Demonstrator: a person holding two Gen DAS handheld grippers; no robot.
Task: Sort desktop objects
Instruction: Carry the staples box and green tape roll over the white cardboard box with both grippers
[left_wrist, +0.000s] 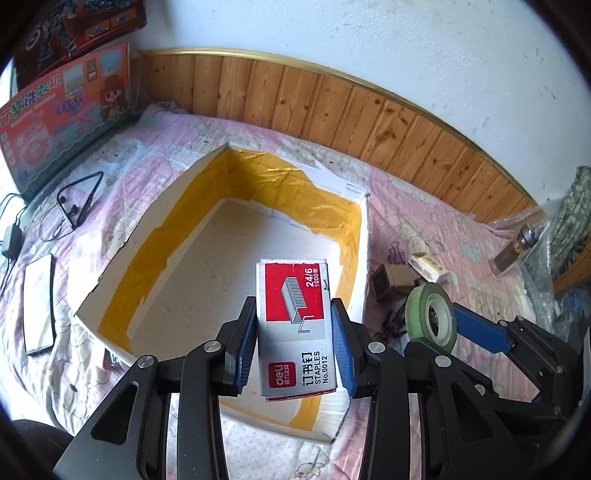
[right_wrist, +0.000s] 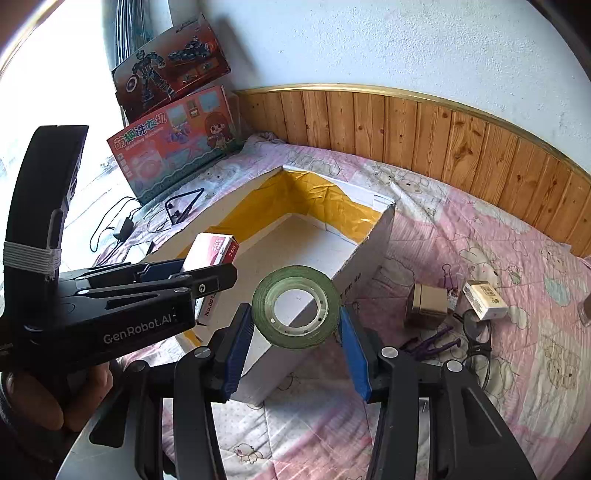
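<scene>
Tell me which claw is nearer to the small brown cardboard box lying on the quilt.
Right. The right claw, holding the green tape roll, is beside the white bin, closer to the brown box. The left claw, gripping the staples box, is over the bin, farther away.

A red-and-silver staples box (left_wrist: 297, 328), printed face up, hangs above the near end of the open white box (left_wrist: 364, 258), whose inner walls are lined with yellow tape. A green tape roll (right_wrist: 296, 307), hole facing the camera, hangs above the white box's near right corner. A small brown carton (right_wrist: 428, 304) and a white packet (right_wrist: 484, 299) lie on the pink bed quilt (right_wrist: 461, 240) to the right.
</scene>
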